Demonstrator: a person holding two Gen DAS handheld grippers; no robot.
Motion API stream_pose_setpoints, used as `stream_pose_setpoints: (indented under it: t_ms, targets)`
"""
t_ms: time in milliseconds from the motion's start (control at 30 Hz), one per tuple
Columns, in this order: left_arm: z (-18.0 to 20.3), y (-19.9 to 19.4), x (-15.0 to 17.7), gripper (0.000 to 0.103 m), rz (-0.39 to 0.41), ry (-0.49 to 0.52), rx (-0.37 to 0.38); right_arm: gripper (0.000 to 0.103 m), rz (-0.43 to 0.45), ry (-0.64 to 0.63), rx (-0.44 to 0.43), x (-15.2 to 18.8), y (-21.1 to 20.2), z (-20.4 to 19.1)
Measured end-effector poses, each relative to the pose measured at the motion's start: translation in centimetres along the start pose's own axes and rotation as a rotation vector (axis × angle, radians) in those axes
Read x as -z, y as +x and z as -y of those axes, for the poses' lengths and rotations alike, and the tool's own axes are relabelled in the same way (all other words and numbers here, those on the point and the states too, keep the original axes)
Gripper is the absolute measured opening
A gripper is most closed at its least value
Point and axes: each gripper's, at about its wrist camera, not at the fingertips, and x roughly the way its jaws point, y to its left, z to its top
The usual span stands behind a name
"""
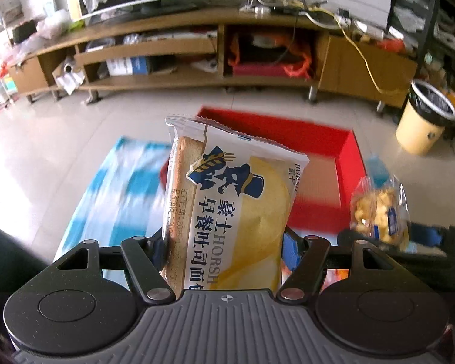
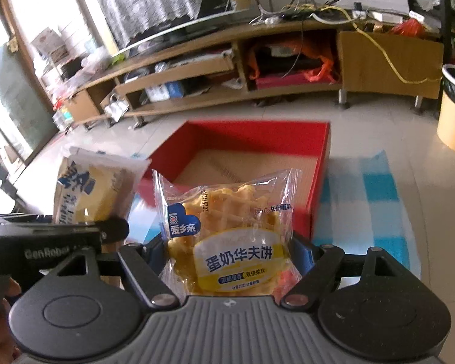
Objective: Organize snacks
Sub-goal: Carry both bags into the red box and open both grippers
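Transport step: left gripper [image 1: 224,242] clamps the white-and-yellow wrapped toast packet [image 1: 227,200], right gripper [image 2: 230,251] clamps the clear-wrapped waffle packet [image 2: 227,227], both short of the open red cardboard box [image 2: 320,163]; next, carry over and release inside.

The right gripper [image 2: 230,251] clamped a waffle packet [image 2: 227,233] above the blue checked cloth [image 2: 376,200]. Behind it stood an open red box [image 2: 320,182], with a toast packet [image 2: 91,191] at left.

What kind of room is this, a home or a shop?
Most likely a home living room: a television under a lace cover stands on a long, low wooden TV cabinet with cluttered shelves, and a lined waste bin sits on the tiled floor.
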Motion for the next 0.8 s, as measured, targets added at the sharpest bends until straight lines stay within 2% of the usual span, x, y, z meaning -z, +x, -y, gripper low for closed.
stream_pose_setpoints:
  t_ms: [233, 467, 633, 700, 800]
  targets:
    - [0.9, 5.3, -5.4, 0.075, 0.057, -0.012, -0.015, 0.075, 0.037, 0.008, 0.035, -5.2, 4.5, 1.6]
    - [0.7, 11.0, -7.7, 0.075, 0.106, -0.025, -0.044, 0.075, 0.035, 0.007, 0.049, -7.9, 10.5, 3.2]
    - [0.8, 15.9, -6.8, 0.075, 0.041, 0.008, -0.074, 0.075, 0.006, -0.037, 0.058, -7.2, 14.1, 3.6]
    - [0.3, 16.8, -6.1, 0.075, 0.013, 0.014, -0.078, 0.075, -0.024, -0.028, 0.041, -6.9, 15.1, 3.7]
    - [-0.6, 17.0, -5.3, 0.075, -0.019, 0.001, -0.071, 0.076, -0.019, -0.1, 0.075, -6.3, 15.8, 2.7]
